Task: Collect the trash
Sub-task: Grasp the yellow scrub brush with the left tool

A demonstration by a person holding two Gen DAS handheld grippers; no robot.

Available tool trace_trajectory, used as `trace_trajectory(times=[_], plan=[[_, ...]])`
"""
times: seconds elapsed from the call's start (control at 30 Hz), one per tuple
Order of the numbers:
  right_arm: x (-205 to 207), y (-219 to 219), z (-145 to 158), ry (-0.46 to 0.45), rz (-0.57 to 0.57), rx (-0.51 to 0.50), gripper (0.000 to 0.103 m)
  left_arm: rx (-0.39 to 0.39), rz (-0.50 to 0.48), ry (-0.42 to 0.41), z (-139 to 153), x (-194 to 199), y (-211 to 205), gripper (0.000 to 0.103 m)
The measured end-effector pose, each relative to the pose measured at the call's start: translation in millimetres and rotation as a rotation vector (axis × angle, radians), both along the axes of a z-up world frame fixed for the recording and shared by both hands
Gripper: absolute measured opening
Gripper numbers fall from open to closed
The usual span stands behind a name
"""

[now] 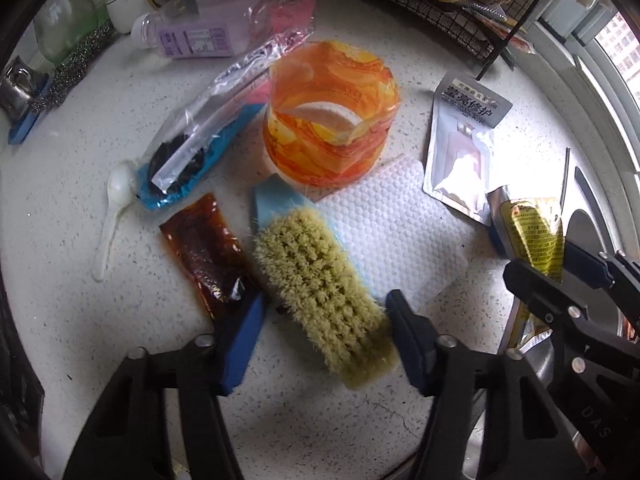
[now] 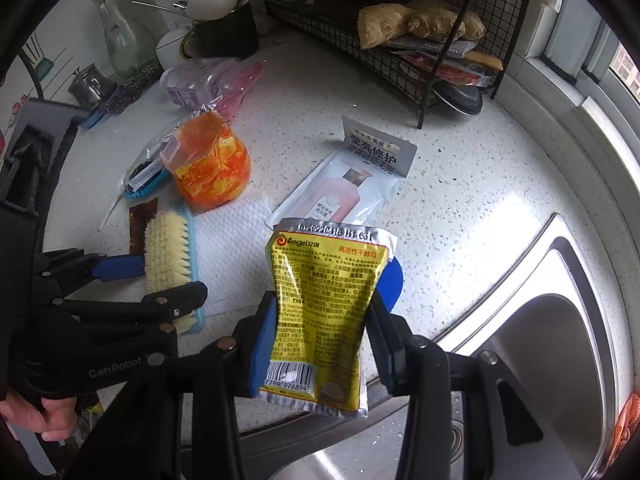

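My right gripper is shut on a yellow yeast packet and holds it above the counter edge by the sink; the packet also shows in the left wrist view. My left gripper is open, its fingers either side of a scrubbing brush lying bristles up. A brown sauce sachet lies by its left finger. An orange plastic wrapper, a silver sachet, a clear bag on a blue wrapper and a white plastic spoon lie further off.
A white paper towel lies under the brush. A purple bottle lies at the back. A wire rack holds ginger. The steel sink is at the right. A glass bottle and cups stand back left.
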State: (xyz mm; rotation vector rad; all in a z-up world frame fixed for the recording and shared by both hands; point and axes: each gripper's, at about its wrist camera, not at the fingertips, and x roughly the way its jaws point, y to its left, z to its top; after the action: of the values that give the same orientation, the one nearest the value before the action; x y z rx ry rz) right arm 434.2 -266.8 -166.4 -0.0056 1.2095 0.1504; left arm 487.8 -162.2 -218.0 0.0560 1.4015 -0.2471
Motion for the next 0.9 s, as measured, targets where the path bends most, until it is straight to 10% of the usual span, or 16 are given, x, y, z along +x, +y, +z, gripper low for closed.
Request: trace_trajectory(times=[0.9], plan=[[-46.9,50.9,54.8,-0.068,0.034,0.034,0.04,-0.074,-0.061,-0.161,94.1,-82.1,57.0,0.033]])
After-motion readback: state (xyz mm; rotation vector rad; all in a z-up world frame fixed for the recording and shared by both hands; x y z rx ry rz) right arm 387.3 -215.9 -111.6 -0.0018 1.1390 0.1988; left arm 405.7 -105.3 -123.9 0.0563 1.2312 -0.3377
